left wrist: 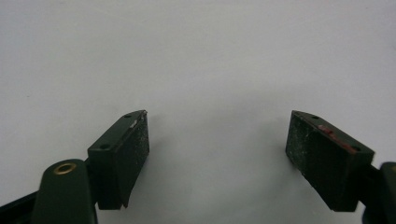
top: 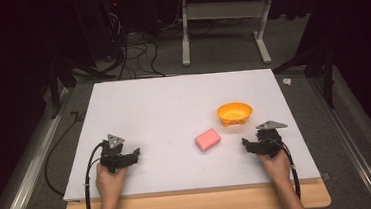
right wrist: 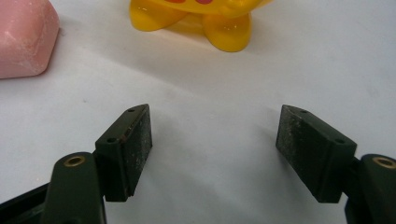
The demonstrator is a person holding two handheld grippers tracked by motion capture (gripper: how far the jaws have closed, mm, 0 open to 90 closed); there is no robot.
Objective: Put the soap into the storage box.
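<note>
A pink soap-like block (top: 207, 139) lies on the white board (top: 173, 100), right of centre. Behind and right of it stands an orange-yellow bowl (top: 234, 113) on small feet. My right gripper (top: 253, 145) rests near the board's front right, open, with nothing between its jaws. In the right gripper view (right wrist: 215, 140) the pink block (right wrist: 23, 39) is at the upper left and the bowl's feet (right wrist: 205, 21) are at the top. My left gripper (top: 130, 156) sits at the front left, open over bare board (left wrist: 217, 144).
The white board lies on a wooden table (top: 196, 204) whose front edge runs under the person's forearms. Beyond the board are grey floor, black cables (top: 134, 53) and a white desk frame (top: 222, 26). A metal rail (top: 32, 156) runs along the left.
</note>
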